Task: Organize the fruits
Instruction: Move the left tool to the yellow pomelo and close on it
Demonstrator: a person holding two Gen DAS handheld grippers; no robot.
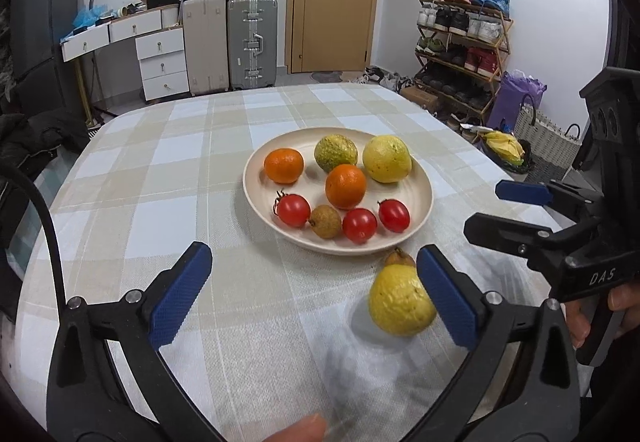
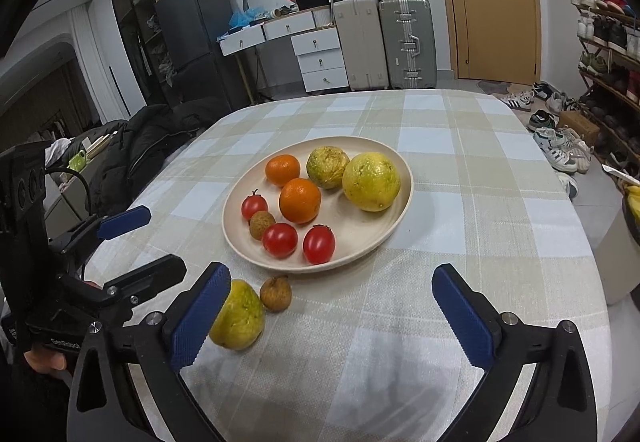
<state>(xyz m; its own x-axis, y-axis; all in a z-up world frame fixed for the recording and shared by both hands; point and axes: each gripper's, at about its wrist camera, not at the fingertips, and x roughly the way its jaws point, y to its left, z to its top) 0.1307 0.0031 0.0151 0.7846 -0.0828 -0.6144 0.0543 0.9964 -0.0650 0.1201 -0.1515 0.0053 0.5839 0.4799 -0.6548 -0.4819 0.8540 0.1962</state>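
A cream plate (image 1: 260,166) (image 2: 394,226) on the checked tablecloth holds two oranges (image 1: 346,186) (image 2: 300,200), two yellow-green fruits (image 1: 387,159) (image 2: 371,181), three cherry tomatoes (image 1: 359,225) (image 2: 280,239) and a brown longan (image 1: 325,221) (image 2: 261,224). A loose yellow fruit (image 1: 400,300) (image 2: 239,316) and a small brown longan (image 1: 399,259) (image 2: 275,293) lie on the cloth in front of the plate. My left gripper (image 1: 316,294) is open and empty, its right finger beside the yellow fruit. My right gripper (image 2: 334,316) is open and empty, its left finger in front of that fruit.
The table's (image 2: 500,162) edges curve away left and right. Suitcases (image 1: 252,42), drawers (image 1: 162,64) and a door stand behind. A shoe rack (image 1: 464,42) is at the right, a dark coat (image 2: 152,146) on a chair at the left.
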